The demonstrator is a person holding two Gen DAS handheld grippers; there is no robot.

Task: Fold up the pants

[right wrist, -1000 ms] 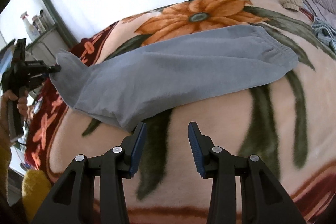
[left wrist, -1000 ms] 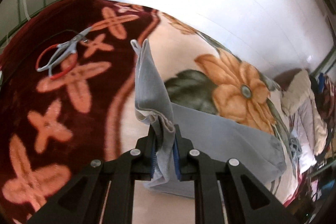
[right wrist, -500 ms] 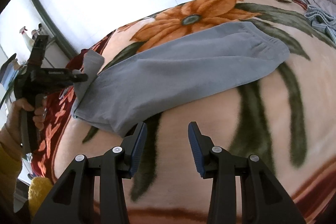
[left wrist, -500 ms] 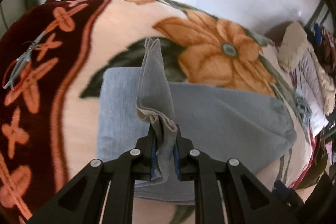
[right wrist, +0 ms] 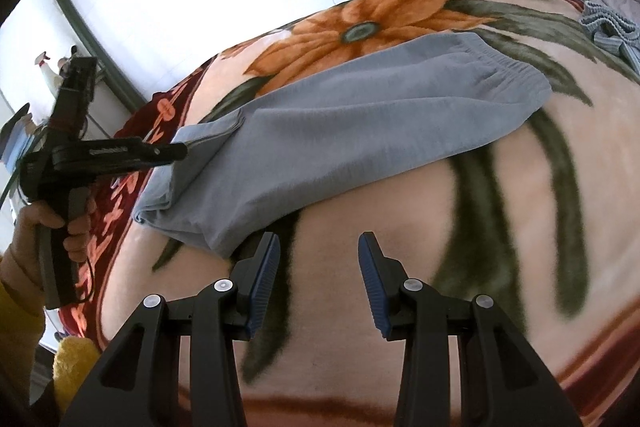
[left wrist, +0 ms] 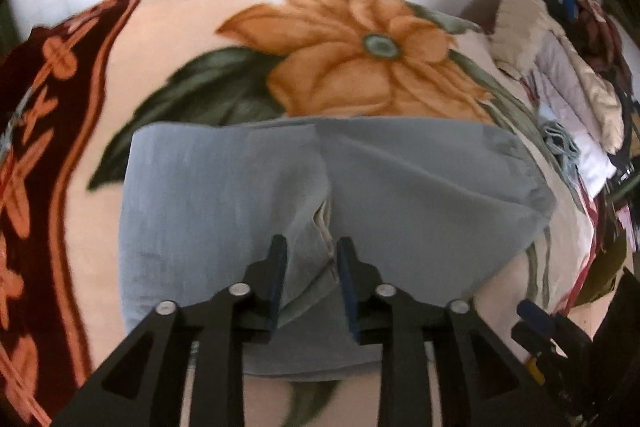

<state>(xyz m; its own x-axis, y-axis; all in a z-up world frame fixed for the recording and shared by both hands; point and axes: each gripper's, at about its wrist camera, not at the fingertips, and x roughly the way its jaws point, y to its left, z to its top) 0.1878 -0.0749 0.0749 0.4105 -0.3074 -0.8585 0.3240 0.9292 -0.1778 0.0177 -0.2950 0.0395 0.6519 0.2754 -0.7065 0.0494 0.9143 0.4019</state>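
Fingers (left wrist: 278, 275) of left gripper (left wrist: 308, 281) parted, cuff released atop grey pants (left wrist: 400, 187) on floral blanket (left wrist: 340, 39); right gripper (right wrist: 318, 279) spread and empty just beside near edge. Best next: retreat straight back, avoiding snagging loose hem, then smooth fold flat.

One grey pants (left wrist: 248, 187), one floral blanket (left wrist: 344, 39), two grippers; clothing pile (left wrist: 560, 75) count unclear.
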